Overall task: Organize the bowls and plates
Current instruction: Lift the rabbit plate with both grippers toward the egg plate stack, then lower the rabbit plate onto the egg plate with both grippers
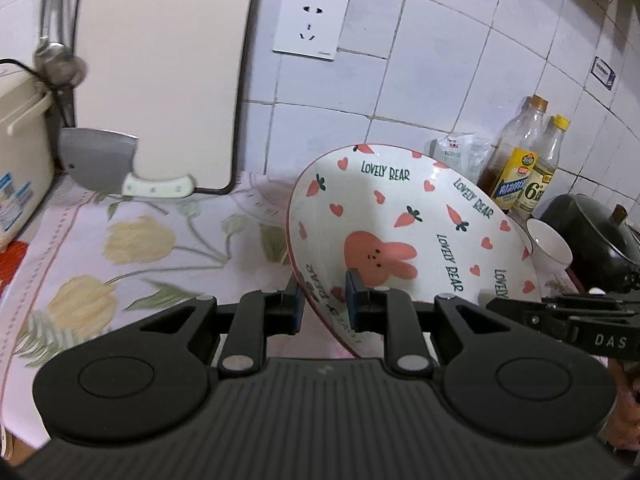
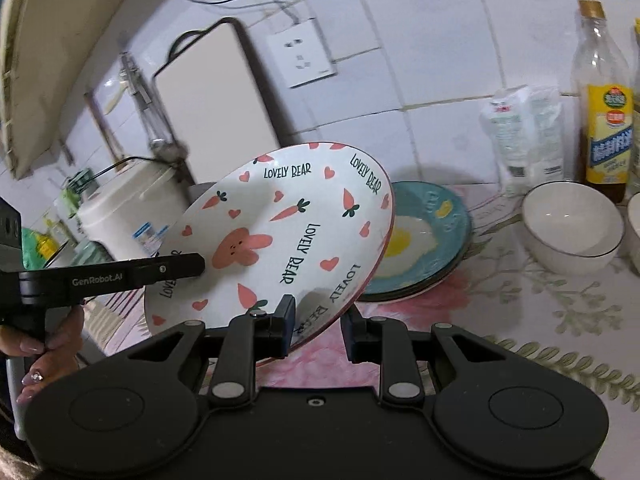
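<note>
Both the left gripper [image 1: 323, 304] and right gripper [image 2: 318, 326] pinch the tilted rabbit plate [image 2: 276, 236] at its rim — glazed, slippery, breakable — so a firm hold on the edge looks wise.

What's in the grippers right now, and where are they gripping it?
Both hold the rabbit plate by its rim. The left gripper and the right gripper each pinch the near edge, on opposite sides, with the plate tilted above the tablecloth.
</note>
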`<state>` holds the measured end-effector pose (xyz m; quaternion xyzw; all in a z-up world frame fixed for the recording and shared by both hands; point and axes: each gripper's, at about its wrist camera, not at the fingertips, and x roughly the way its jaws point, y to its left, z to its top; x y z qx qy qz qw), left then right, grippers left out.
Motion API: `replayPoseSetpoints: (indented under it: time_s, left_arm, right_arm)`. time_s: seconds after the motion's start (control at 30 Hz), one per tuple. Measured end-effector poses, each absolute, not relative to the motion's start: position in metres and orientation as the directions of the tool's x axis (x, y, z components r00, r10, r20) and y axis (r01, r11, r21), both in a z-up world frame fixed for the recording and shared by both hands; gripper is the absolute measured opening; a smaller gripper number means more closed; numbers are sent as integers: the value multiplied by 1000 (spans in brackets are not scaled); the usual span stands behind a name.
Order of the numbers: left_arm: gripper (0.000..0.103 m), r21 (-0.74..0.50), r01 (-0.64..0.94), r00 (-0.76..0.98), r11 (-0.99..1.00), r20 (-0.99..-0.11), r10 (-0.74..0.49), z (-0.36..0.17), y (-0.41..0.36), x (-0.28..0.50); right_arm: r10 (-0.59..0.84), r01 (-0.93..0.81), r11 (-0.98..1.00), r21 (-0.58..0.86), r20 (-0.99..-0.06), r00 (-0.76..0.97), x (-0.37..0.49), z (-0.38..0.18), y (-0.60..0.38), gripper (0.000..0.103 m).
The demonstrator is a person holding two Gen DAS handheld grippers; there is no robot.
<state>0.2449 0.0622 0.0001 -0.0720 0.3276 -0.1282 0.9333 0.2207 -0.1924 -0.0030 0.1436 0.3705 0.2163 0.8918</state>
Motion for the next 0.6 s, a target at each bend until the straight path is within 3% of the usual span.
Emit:
replayPoseSetpoints:
  time_s: [0.6]
  left_arm:
    - [19, -263, 121, 682, 957, -679, -272, -46, 33, 347]
  right_arm:
    - [473, -145, 868, 475, -700, 536, 294, -48, -218, 31]
